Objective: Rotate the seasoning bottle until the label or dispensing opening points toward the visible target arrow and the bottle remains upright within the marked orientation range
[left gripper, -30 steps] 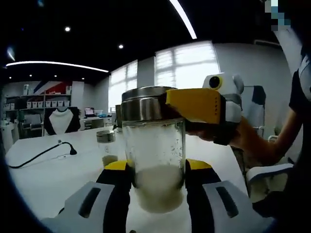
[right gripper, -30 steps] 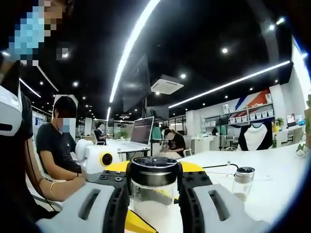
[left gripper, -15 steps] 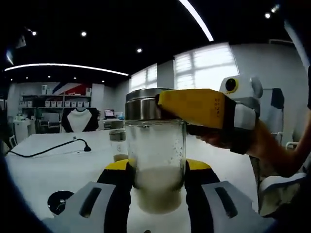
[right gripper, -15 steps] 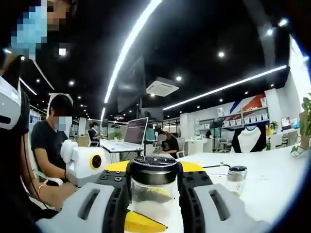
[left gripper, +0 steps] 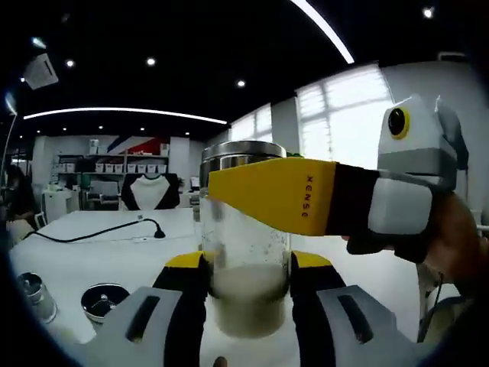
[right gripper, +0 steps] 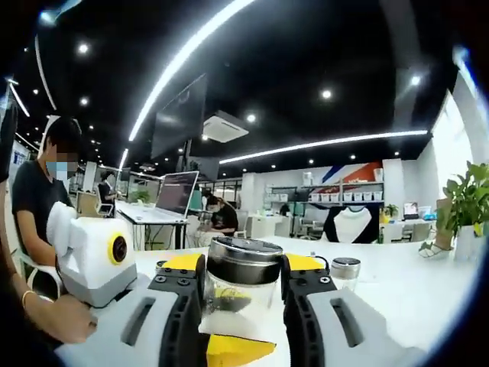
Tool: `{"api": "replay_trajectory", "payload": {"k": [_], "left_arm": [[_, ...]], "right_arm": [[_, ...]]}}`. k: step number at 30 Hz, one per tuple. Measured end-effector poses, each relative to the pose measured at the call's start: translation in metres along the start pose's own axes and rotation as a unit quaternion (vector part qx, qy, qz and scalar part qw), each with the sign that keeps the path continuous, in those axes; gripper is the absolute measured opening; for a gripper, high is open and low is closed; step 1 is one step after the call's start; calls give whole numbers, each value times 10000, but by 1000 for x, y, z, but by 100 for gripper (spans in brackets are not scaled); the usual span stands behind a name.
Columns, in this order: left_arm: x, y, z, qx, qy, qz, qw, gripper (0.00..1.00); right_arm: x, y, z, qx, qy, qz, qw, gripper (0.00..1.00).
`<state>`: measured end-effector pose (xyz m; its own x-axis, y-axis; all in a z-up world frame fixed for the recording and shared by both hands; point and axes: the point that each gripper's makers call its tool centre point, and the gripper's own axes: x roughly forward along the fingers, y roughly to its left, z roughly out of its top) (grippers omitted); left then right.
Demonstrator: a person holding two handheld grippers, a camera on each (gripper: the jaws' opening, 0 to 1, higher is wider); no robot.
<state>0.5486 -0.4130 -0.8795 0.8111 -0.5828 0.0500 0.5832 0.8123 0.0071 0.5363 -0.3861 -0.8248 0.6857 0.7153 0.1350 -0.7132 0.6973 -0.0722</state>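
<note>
The seasoning bottle (left gripper: 246,260), clear glass with a steel lid and white powder in its lower half, stands upright between the yellow-tipped jaws of my left gripper (left gripper: 246,269), which is shut on its lower body. My right gripper (left gripper: 267,200) reaches in from the right, one yellow jaw lying across the bottle's neck. In the right gripper view the bottle's steel lid (right gripper: 243,258) sits pinched between the jaws of my right gripper (right gripper: 243,269). A yellow jaw of the left gripper (right gripper: 237,349) shows below it. No label or arrow can be made out.
A white table (left gripper: 84,267) carries a black cable (left gripper: 99,229) and two small metal containers (left gripper: 103,300) at the lower left. A second small bottle (right gripper: 345,271) stands behind. A person's hand (left gripper: 458,252) holds the right gripper. People sit by a laptop (right gripper: 176,200); a plant (right gripper: 466,206) stands to the right.
Both views have swung round. In the left gripper view the right gripper's yellow jaw now lies wider across the bottle's front and looks nearer. Both grips have held.
</note>
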Motion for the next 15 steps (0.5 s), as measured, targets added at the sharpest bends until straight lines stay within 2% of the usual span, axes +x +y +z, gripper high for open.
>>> {"api": "replay_trajectory", "payload": {"k": [3, 6, 11, 15], "left_arm": [[-2, 3, 2, 257, -2, 262, 9993, 44], [-4, 4, 3, 136, -77, 403, 9991, 44], [-4, 3, -3, 194, -30, 581, 9981, 44], [-5, 4, -6, 162, 17, 654, 9977, 44]], "right_arm": [[0, 0, -2, 153, -30, -250, 9996, 38], [0, 3, -5, 273, -12, -401, 9988, 38], [2, 8, -11, 417, 74, -638, 9971, 48], [4, 1, -17, 307, 156, -851, 9958, 43]]}}
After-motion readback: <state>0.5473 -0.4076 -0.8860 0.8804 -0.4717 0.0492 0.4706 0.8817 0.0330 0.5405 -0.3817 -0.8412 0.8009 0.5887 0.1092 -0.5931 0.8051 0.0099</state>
